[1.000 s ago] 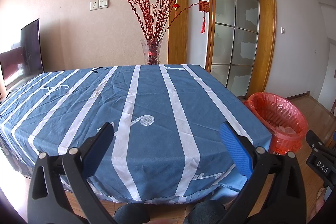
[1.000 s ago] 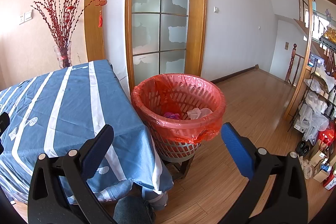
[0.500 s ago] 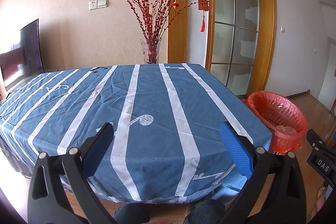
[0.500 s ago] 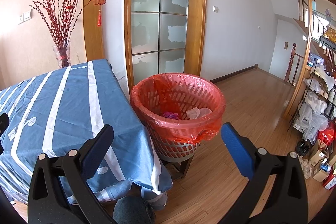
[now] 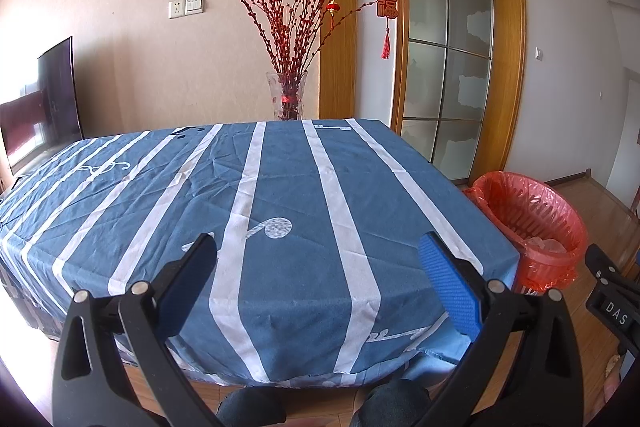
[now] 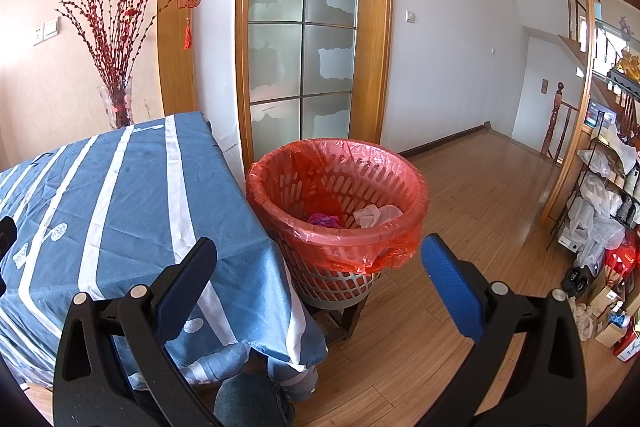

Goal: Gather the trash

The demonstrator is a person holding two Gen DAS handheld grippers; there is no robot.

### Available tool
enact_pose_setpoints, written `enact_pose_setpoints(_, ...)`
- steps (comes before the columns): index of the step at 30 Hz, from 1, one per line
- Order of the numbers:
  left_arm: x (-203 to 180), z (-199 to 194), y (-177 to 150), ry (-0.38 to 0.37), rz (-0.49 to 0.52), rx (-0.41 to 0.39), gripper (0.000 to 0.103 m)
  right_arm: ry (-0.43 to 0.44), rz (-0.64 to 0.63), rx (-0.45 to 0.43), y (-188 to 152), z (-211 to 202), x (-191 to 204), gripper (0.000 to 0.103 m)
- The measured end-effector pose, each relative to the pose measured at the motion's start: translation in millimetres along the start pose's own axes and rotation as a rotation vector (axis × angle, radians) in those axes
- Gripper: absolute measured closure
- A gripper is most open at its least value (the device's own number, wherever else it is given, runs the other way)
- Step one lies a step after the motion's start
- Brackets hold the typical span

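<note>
A grey basket lined with a red bag (image 6: 338, 211) stands on a low stool right of the table; it also shows in the left wrist view (image 5: 532, 223). Inside lie a white crumpled piece (image 6: 376, 215) and a purple piece (image 6: 322, 219). My right gripper (image 6: 318, 259) is open and empty, held in front of the basket. My left gripper (image 5: 318, 259) is open and empty above the near edge of the table with its blue striped cloth (image 5: 280, 195). No trash shows on the cloth.
A glass vase of red branches (image 5: 287, 101) stands behind the table's far edge. A television (image 5: 40, 107) is at the left. A glass door (image 6: 302, 39) is behind the basket. Shelves with bags (image 6: 600, 211) stand at the right on the wood floor.
Both views have shifted only slightly; the right gripper has drifted a little to the right. Both grippers stay open and empty.
</note>
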State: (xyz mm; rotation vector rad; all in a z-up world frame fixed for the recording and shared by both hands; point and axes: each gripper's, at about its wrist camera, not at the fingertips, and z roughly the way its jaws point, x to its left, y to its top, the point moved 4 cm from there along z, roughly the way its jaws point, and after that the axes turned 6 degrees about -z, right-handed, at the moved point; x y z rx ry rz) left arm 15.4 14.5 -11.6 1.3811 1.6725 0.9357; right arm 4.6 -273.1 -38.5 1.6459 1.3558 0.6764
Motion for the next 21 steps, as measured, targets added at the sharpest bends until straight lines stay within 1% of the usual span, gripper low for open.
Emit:
enact_pose_setpoints(10, 0.1, 1.1, 0.6, -0.001, 0.003, 0.0, 0.004, 0.006, -0.001, 0.002, -1.5, 0.1, -1.2, 0.002)
enact_pose_setpoints(13, 1.6, 0.8, 1.7, 0.014, 0.006, -0.012, 0.004, 0.005, 0.0, 0.002, -1.8, -0.1, -1.1, 0.002)
enact_pose_setpoints(21, 3.5, 3.7, 2.7, 0.005, 0.007, 0.001, 0.004, 0.008, -0.001, 0.002, -2.2, -0.3, -1.7, 0.002)
